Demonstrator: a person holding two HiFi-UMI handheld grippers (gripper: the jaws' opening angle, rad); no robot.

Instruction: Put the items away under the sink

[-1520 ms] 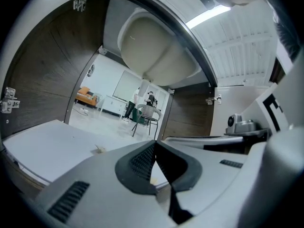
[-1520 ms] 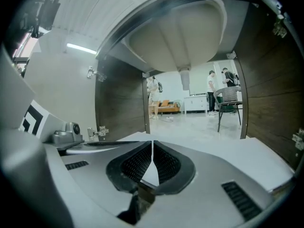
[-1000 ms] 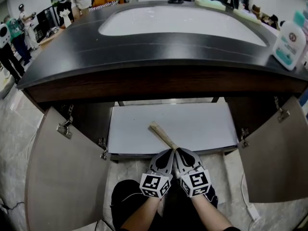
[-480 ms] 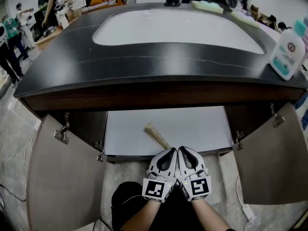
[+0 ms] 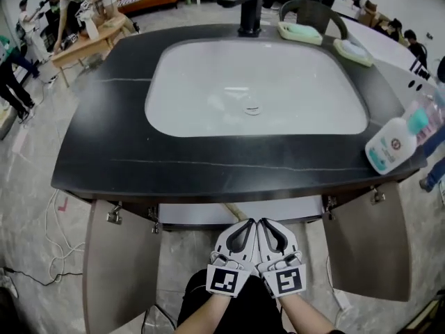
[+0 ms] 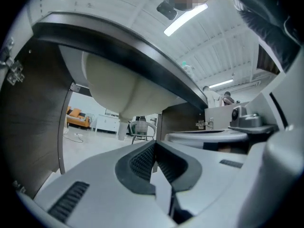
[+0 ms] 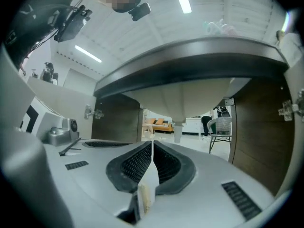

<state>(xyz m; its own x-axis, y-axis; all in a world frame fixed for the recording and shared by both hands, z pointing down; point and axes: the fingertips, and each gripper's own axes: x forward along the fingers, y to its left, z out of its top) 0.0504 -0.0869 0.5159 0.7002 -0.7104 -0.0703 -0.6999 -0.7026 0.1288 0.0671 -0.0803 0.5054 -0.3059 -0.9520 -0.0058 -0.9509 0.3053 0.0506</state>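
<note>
Black counter (image 5: pixel 208 169) with a white basin (image 5: pixel 208 82) is filling the head view, with both cabinet doors (image 5: pixel 118 270) hanging open below. Working outward: left gripper (image 5: pixel 247 223) and right gripper (image 5: pixel 266 223) are sitting side by side at the cabinet front. Both are pressing their jaws fully together, with nothing between them in either gripper view. Just past the tips, a wooden stick (image 5: pixel 231 210) is peeking out from under the counter lip on the white shelf (image 5: pixel 195 214), already stowed, long axis running away and left. Likely next item is the bottle (image 5: pixel 391 146), standing near the counter's right front corner. It is up and right of the grippers, right gripper nearer, long axis looking upright. Versus a second ago, the grippers are rising off the stick's near end, the shelf is mostly disappearing under the lip, and the whole basin is coming into view.
</note>
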